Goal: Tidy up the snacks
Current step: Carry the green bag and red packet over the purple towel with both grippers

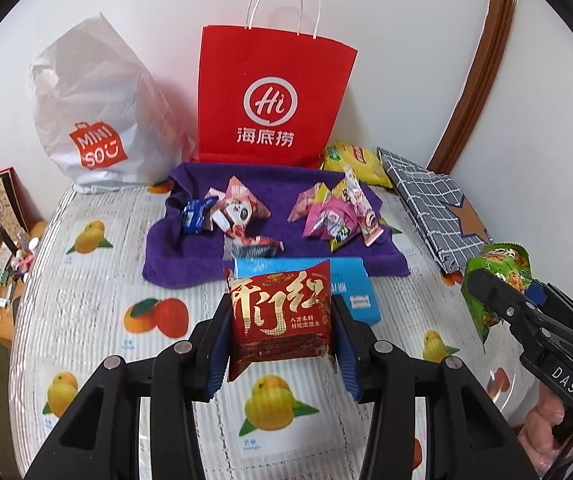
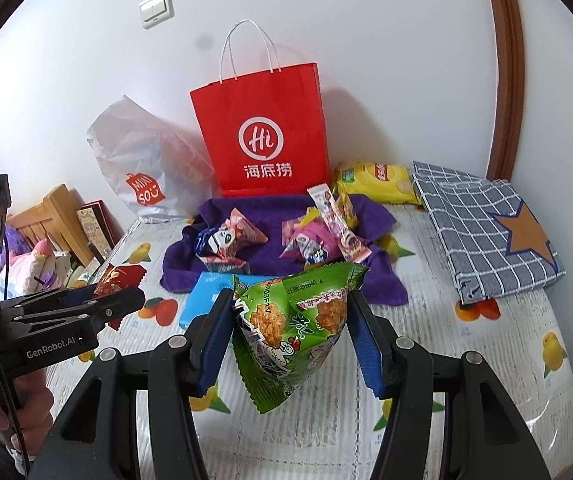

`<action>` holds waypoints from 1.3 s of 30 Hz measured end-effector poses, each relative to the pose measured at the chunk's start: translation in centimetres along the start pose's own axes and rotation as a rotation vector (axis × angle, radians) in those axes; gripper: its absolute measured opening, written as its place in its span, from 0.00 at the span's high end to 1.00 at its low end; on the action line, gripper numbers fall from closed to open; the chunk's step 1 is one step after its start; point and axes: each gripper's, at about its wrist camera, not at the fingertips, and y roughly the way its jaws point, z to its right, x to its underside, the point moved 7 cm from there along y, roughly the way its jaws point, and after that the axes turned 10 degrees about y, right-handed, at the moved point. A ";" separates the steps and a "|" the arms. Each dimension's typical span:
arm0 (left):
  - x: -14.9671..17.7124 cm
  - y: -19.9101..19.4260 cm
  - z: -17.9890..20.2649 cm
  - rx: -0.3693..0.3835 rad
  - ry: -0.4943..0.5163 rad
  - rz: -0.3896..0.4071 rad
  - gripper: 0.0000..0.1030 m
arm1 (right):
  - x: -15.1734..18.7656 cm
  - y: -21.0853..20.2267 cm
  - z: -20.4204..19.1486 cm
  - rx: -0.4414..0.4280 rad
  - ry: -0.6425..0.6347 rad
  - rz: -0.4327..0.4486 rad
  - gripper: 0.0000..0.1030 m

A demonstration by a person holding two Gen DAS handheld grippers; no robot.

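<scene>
The left gripper [image 1: 280, 328] is clamped on a dark red foil snack packet [image 1: 280, 320], the right gripper [image 2: 292, 320] on a green crinkled snack pouch [image 2: 298, 324], both lifted clear, likely for sorting, near a purple towel [image 1: 190, 248] bearing two snack heaps. Under the towel is a fruit-printed table cover [image 1: 86, 300]; behind it, a red paper bag [image 1: 270, 96] stands against a white wall [image 1: 366, 8].

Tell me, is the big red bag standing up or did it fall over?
Standing up. The red paper bag sits upright against the wall behind the purple towel, with its white handles pointing up.
</scene>
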 end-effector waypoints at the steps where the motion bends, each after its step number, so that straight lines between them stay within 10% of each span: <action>1: -0.2 0.0 0.0 -0.001 0.000 0.002 0.58 | -0.2 0.1 -0.1 0.002 -0.002 0.002 0.46; 39: -10.5 9.1 -5.4 -0.031 -0.035 0.006 0.58 | -11.3 11.2 0.8 0.010 0.033 0.026 0.46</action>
